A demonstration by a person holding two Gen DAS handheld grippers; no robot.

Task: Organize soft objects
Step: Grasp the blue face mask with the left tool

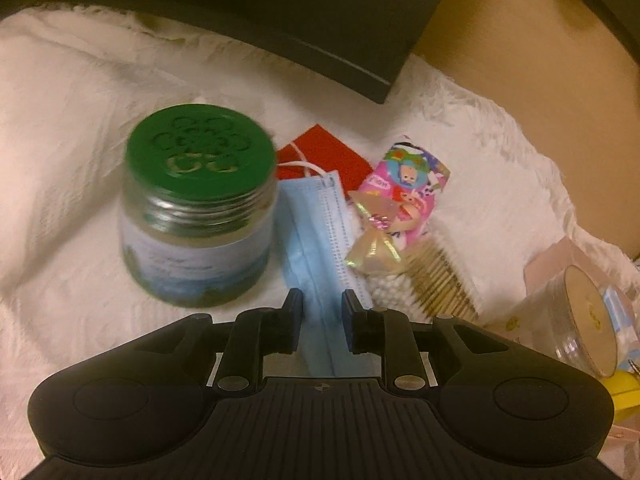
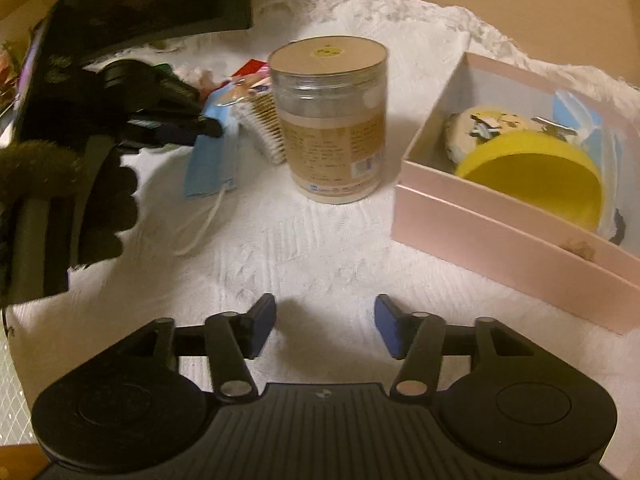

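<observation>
Blue face mask (image 1: pixel 316 236), pinched by left gripper (image 1: pixel 322 300).
Right gripper (image 2: pixel 325 326): jaws apart, empty, near pink box (image 2: pixel 500 236).

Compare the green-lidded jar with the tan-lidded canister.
The green-lidded jar is squat, with a dark green embossed lid and a blue-and-white label; the tan-lidded canister is taller, with a plain tan lid and a tan label. The jar stands beside the blue face mask; the canister stands nearer the pink box. Both are clear, upright and closed.

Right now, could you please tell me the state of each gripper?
Left gripper: astride the blue face mask; whether the pads grip it cannot be told.
Right gripper: open, empty.
</observation>
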